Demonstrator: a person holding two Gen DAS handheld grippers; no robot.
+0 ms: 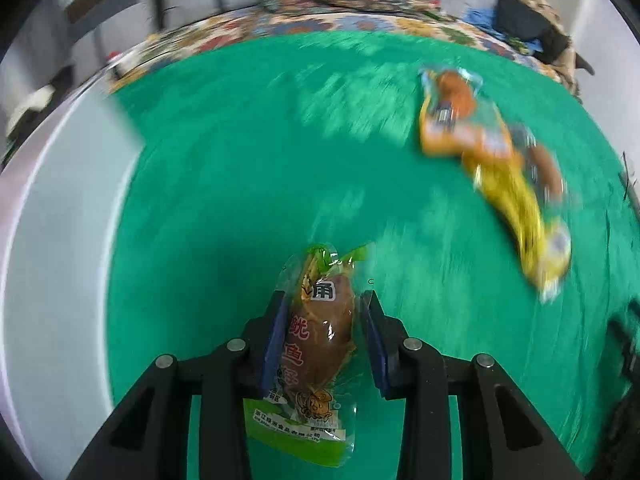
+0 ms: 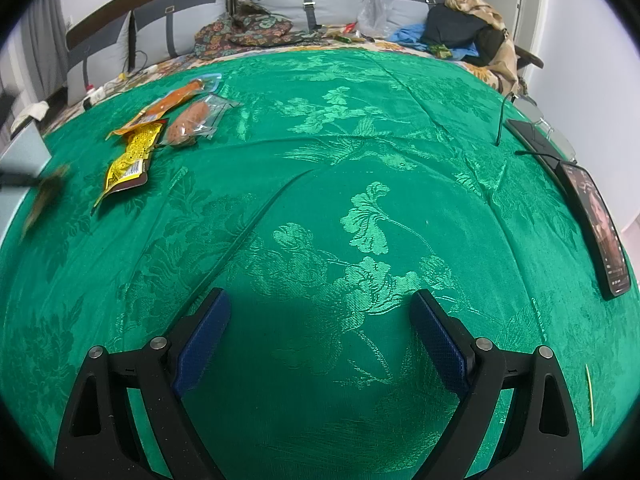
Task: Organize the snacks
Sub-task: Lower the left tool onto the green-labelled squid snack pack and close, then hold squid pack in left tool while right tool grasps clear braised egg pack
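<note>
Scene: a table under a green brocade cloth (image 2: pixel 360 160) woven with flowers, in a room with a bed and clutter behind it.
Left gripper (image 1: pixel 324 300): the jaws are drawn in to a narrow gap around a clear snack pouch (image 1: pixel 316 344), its contents brown, its bottom band green, with red Chinese print. The left pad lies against the pouch; on the right, only the clear edge film seems to reach the pad.
Right gripper (image 2: pixel 322 304): the jaws stand wide apart and empty, over bare cloth.
Other snacks: an orange packet (image 2: pixel 168 104), a clear pouch with a sausage-like piece (image 2: pixel 190 120) and a yellow packet (image 2: pixel 128 158) lie bunched together, touching or overlapping, near the cloth's far left part in the right wrist view.
Step in hand, as a judgement: the left gripper appears to be carrying the pouch to where it belongs. Doing it well means gripping the firm middle rather than slippery film, keeping the pouch level, and setting it beside the others without knocking them.
Left wrist view only: the grip itself and the pouch's print; a pale grey surface (image 1: pixel 60 240) borders the cloth on the left; the surroundings are smeared by motion.
Right wrist view only: a sharp layout of the pile, a dark phone (image 2: pixel 600 232) with a lit screen at the right edge, and a thin pale stick (image 2: pixel 589 396) near it.
</note>
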